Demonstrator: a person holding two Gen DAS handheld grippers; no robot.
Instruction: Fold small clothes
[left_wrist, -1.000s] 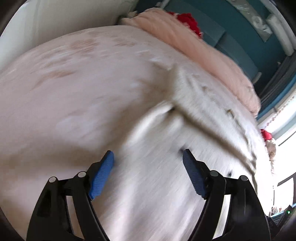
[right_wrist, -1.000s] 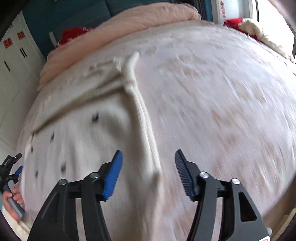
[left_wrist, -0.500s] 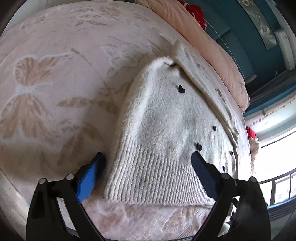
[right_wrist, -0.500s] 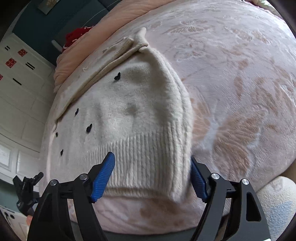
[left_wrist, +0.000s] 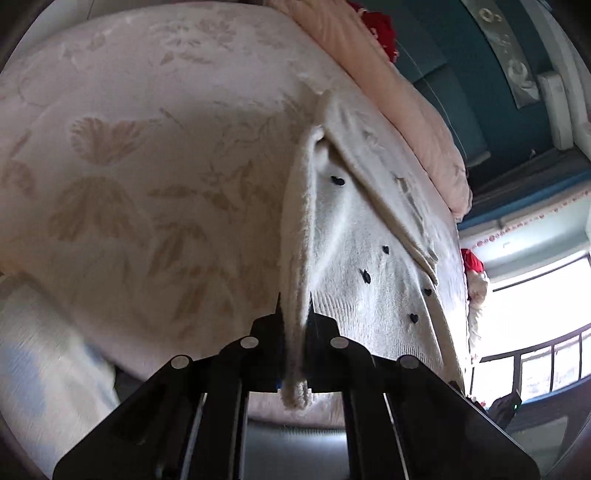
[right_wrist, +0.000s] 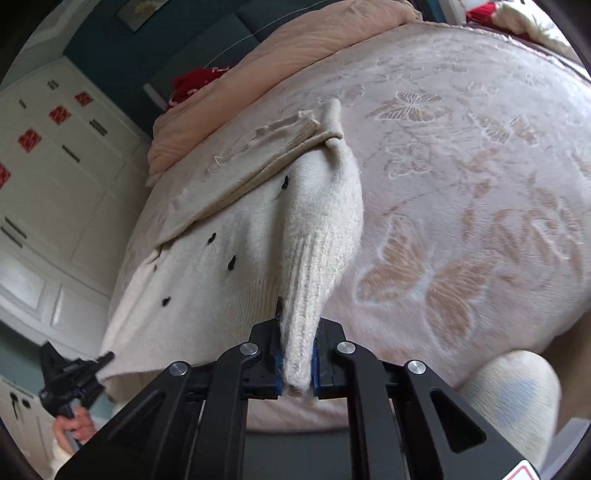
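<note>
A small cream knit cardigan (left_wrist: 354, 236) with black heart buttons lies on a pink butterfly-patterned bedspread (left_wrist: 147, 155). My left gripper (left_wrist: 294, 317) is shut on its ribbed hem at one bottom corner, and the pinched cloth rises in a ridge. In the right wrist view the cardigan (right_wrist: 229, 236) shows again. My right gripper (right_wrist: 297, 332) is shut on the ribbed hem at the other bottom corner. The left gripper (right_wrist: 70, 369) shows at the far left, held by a hand.
A rolled peach quilt (right_wrist: 288, 51) and a red item (right_wrist: 195, 81) lie at the bed's head. White cupboards (right_wrist: 55, 166) stand to the left. A window and railing (left_wrist: 535, 350) are at the right. A pale slippered foot (right_wrist: 513, 391) is near the bed edge.
Both grippers were open over the hem corners half a second ago. Both have now closed on the ribbed hem and bunched the cloth up between their pads.
</note>
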